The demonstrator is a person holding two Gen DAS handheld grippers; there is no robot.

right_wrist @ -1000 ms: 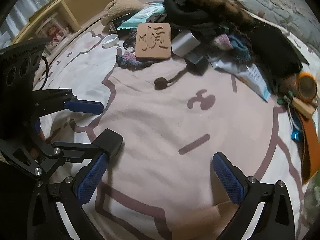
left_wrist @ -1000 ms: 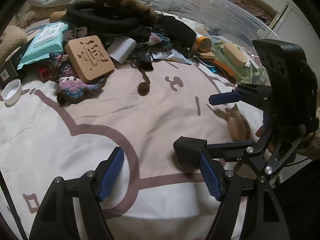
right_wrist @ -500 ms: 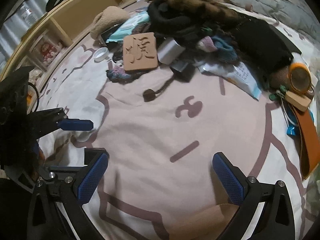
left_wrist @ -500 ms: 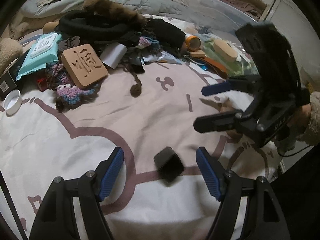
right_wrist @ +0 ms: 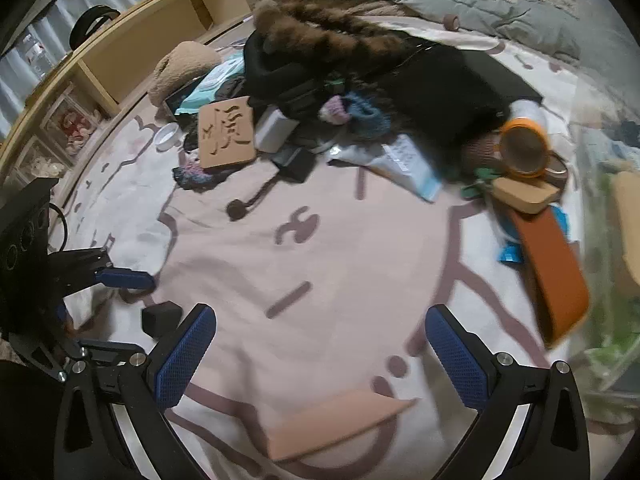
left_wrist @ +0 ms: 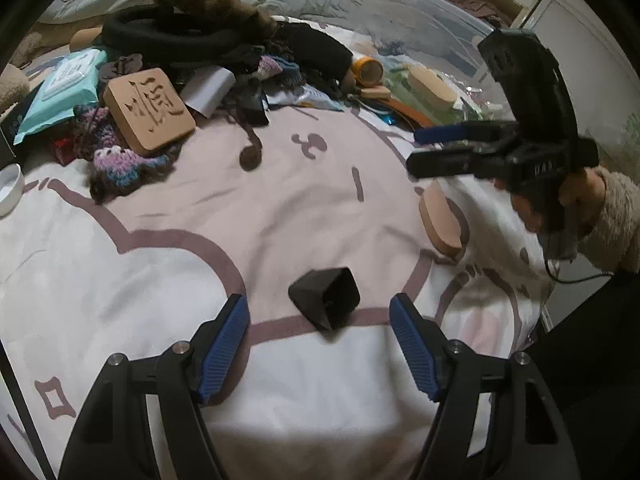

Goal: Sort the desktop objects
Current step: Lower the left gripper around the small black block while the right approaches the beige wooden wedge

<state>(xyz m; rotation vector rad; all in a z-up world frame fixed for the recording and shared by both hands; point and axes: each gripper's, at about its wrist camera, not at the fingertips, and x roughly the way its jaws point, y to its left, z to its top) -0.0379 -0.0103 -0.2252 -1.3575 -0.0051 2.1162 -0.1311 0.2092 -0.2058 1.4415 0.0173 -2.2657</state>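
Observation:
A small black box (left_wrist: 326, 298) lies on the pink patterned blanket (left_wrist: 280, 208), just ahead of my left gripper (left_wrist: 320, 344), which is open and touches nothing. The box (right_wrist: 162, 318) also shows at the lower left of the right wrist view, beside the left gripper's blue finger (right_wrist: 126, 280). My right gripper (right_wrist: 320, 356) is open and empty above the blanket; from the left wrist it (left_wrist: 424, 148) hovers at the right, held by a hand. A tan oval block (left_wrist: 440, 220) lies below it. At the back a pile includes a carved wooden plaque (left_wrist: 148, 110).
A clear plastic bin (left_wrist: 440, 40) at the right holds a wooden oval (left_wrist: 432, 84) and green items. Near it lie an orange round container (right_wrist: 524, 146) and an orange strap (right_wrist: 552, 264). A black fur-trimmed garment (left_wrist: 208, 20), a wipes pack (left_wrist: 64, 84) and a white dish (left_wrist: 8, 188) crowd the back.
The right gripper has pulled away to the right and upward. The black box, earlier at that gripper's fingertip, now lies free on the blanket ahead of my left fingers.

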